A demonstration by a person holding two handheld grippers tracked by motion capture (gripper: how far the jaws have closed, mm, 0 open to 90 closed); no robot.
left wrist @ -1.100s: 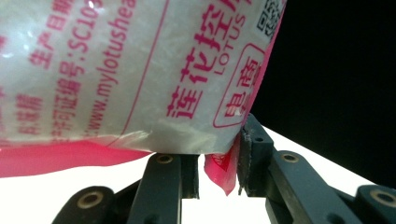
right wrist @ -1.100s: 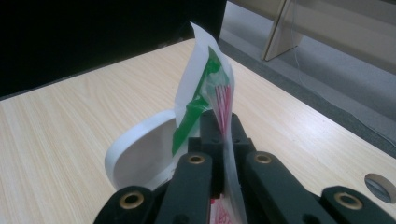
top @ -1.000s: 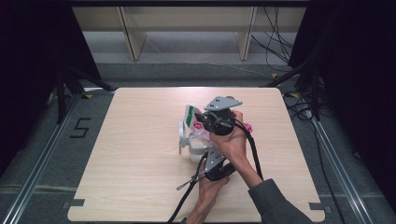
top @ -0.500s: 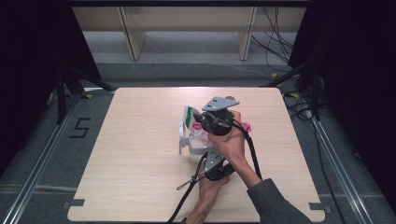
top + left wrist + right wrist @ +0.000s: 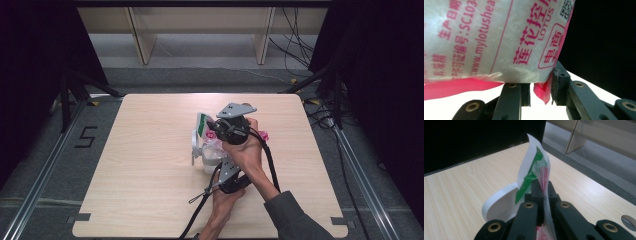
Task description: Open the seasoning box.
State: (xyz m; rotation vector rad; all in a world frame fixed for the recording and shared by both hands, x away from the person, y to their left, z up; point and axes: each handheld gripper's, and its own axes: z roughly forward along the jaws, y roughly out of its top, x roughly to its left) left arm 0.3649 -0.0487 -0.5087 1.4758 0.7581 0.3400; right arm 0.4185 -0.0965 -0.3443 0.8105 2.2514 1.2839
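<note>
A clear plastic bag (image 5: pixel 212 148) of white powder, printed in pink with a green strip at its top, is held upright over the middle of the table. My right gripper (image 5: pixel 216 131) (image 5: pixel 541 186) is shut on the bag's (image 5: pixel 534 162) thin top edge. From the near side my left gripper (image 5: pixel 222 162) (image 5: pixel 541 87) points up at the bag's (image 5: pixel 499 37) lower corner. Its jaws stand partly closed, the powder-filled corner bearing on both tips and the pink seam flap hanging between them against the right jaw. A white round container (image 5: pixel 194 145) (image 5: pixel 496 207) sits on the table right beside the bag.
The light wooden table (image 5: pixel 150 175) has bare wood all around the bag. Both hands and a grey sleeve come in from the bottom edge, and black cables (image 5: pixel 200 210) trail back from the grippers. A wooden frame and loose cables lie on the floor beyond the far edge.
</note>
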